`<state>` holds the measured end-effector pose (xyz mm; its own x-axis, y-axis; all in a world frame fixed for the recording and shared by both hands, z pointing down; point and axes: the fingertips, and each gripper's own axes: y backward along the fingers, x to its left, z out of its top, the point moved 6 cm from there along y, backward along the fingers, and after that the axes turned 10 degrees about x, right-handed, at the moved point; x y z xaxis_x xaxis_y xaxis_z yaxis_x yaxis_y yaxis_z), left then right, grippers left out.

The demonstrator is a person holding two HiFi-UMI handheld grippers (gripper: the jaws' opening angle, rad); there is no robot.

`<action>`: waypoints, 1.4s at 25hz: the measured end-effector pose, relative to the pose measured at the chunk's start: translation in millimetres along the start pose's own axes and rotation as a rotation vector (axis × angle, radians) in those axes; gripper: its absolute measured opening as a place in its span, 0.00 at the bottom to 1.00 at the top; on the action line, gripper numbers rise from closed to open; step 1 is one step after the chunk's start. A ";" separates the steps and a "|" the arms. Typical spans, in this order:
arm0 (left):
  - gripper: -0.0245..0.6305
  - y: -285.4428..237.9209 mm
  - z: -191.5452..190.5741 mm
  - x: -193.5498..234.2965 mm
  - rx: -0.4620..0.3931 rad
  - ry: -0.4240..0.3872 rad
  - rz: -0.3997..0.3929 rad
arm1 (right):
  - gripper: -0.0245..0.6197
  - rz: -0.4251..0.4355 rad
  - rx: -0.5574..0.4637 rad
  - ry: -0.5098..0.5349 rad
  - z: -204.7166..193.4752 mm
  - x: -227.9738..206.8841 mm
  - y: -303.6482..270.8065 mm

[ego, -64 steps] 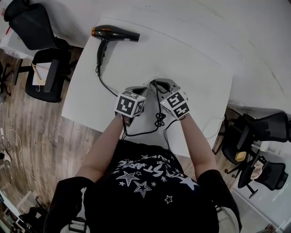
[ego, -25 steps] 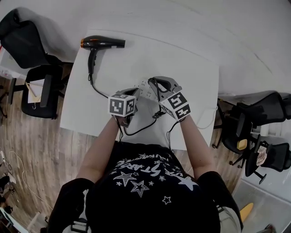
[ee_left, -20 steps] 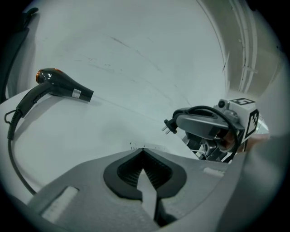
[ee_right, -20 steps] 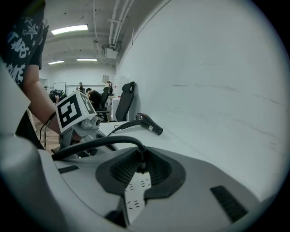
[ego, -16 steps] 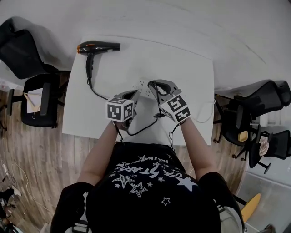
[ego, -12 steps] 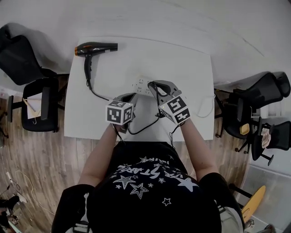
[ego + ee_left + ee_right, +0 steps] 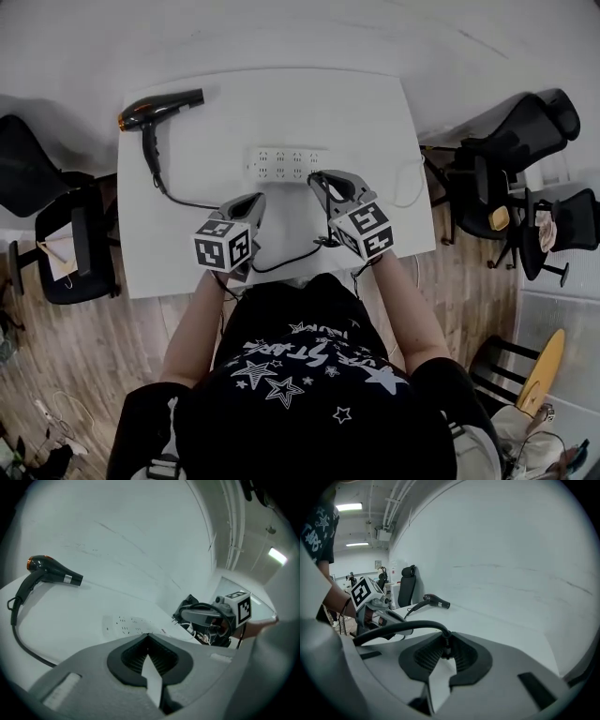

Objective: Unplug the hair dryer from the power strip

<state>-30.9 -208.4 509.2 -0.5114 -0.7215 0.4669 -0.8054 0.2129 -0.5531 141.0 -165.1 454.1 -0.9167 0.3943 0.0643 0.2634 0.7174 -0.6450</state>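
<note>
Dryer [image 7: 159, 107]: on bench [image 7: 375, 122], well left of strip [image 7: 286, 164].
Plug [image 7: 182, 613]: clear of strip, clamped in right gripper [image 7: 321, 180].
Left gripper [image 7: 149, 637]: jaws together, empty, near strip.
Cord [image 7: 281, 262]: loops between grippers.
Chairs [image 7: 492, 169]: right of strip.

White table [image 7: 281, 103], wood floor [image 7: 89, 375], black chairs [image 7: 492, 164].
</note>
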 end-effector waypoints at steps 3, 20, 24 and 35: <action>0.05 6.7 -5.7 -7.1 -0.017 -0.005 0.013 | 0.13 -0.001 -0.012 -0.001 -7.0 1.0 10.2; 0.05 32.1 -69.8 -93.6 -0.042 -0.043 0.125 | 0.13 0.033 -0.077 -0.005 -69.0 24.3 86.0; 0.05 38.8 -83.8 -115.8 -0.047 -0.047 0.139 | 0.13 0.040 -0.091 -0.006 -83.1 31.9 107.3; 0.05 60.0 -131.7 -164.1 -0.036 -0.038 0.178 | 0.14 0.048 -0.093 -0.026 -124.8 51.4 143.2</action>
<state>-34.8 9.5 490.2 -0.6353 -0.6947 0.3373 -0.7140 0.3618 -0.5995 169.1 29.5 460.0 -0.9094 0.4158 0.0144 0.3332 0.7486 -0.5732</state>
